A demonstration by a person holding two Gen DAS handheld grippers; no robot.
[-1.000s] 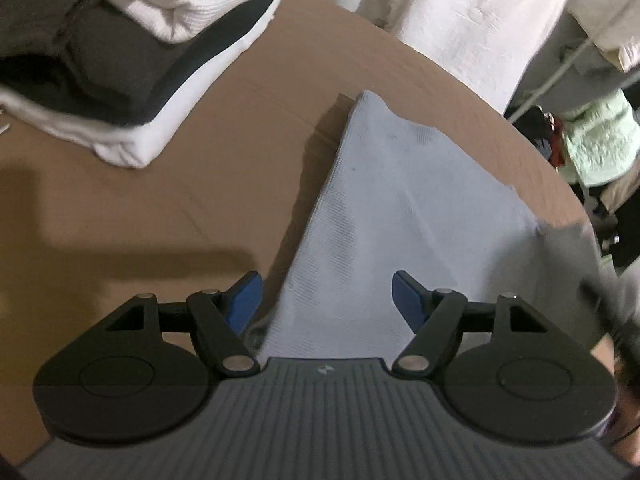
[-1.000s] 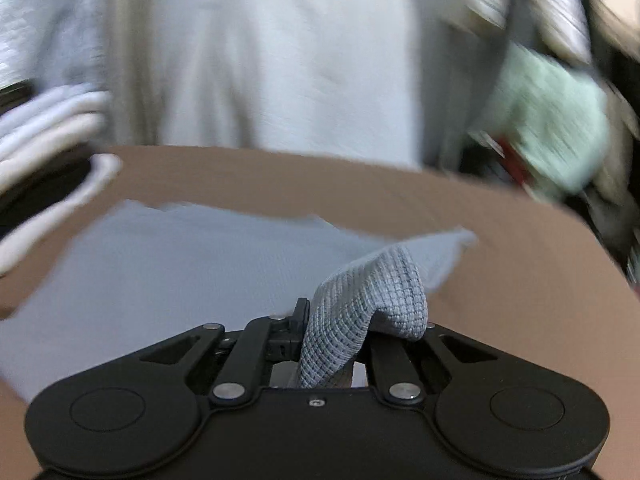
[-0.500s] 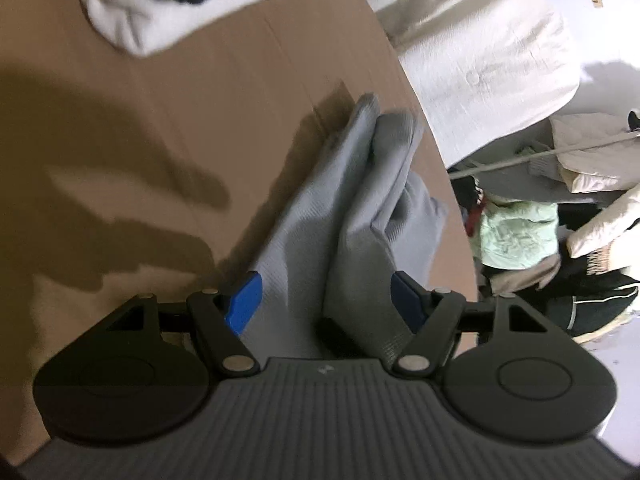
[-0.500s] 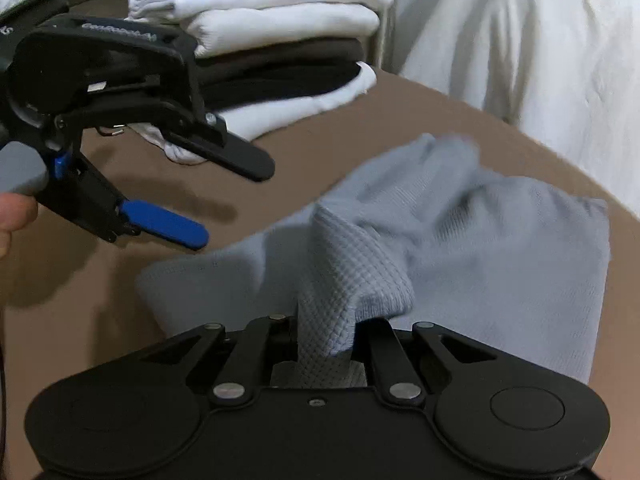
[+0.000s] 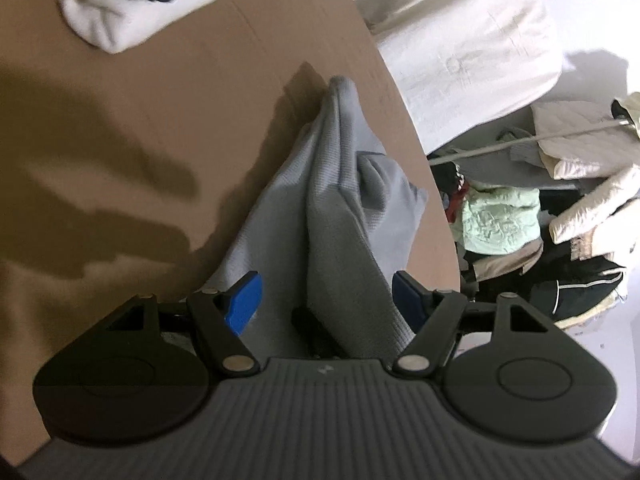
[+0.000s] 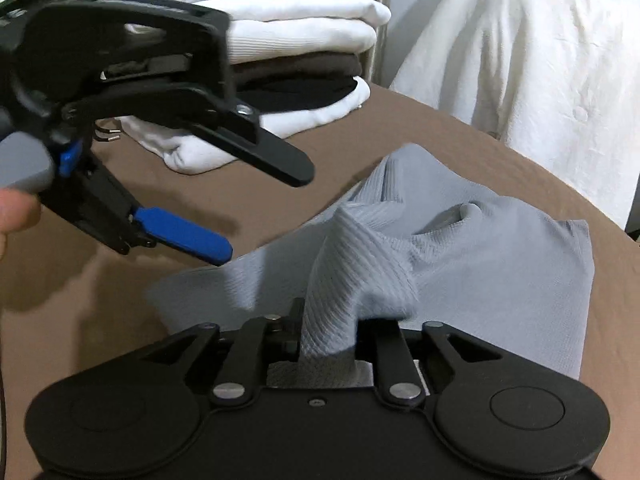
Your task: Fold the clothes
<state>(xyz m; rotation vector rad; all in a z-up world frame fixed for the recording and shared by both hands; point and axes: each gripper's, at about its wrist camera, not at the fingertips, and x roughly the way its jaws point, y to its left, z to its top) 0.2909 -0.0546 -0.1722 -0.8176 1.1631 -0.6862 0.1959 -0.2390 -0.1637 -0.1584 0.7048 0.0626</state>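
We are looking at a light grey knitted garment [image 6: 500,264] lying on the brown desk [image 6: 280,168], near its curved edge. Part of it is lying flat, and one fold is rising in a ridge toward our right hand-held gripper [image 6: 328,336]. That ridge of cloth is sitting between the right jaws, which are opening at this moment; the fabric is still bunched between the two black fingers, and we are reading it as loosely gripped.

Our left hand-held gripper [image 5: 326,296] is hanging over the near end of the same garment [image 5: 344,216] with its jaws standing wide. Its blue pads [image 5: 244,300] are apart from the cloth, one on each side of the raised fold, and they are pressing on nothing. In the right wrist view the left hand-held gripper [image 6: 256,208] is hovering just above the desk, beside the garment's near-left corner, with a fingertip of the person's hand [image 6: 16,216] showing at the frame's left edge.

Behind, a stack of folded clothes [image 6: 288,60], white over dark over white, is sitting on the desk well apart from the grey garment. Beyond the desk edge, a white padded cover [image 6: 540,80] is hanging, and a heap of loose clothes [image 5: 504,216] is lying on the floor.
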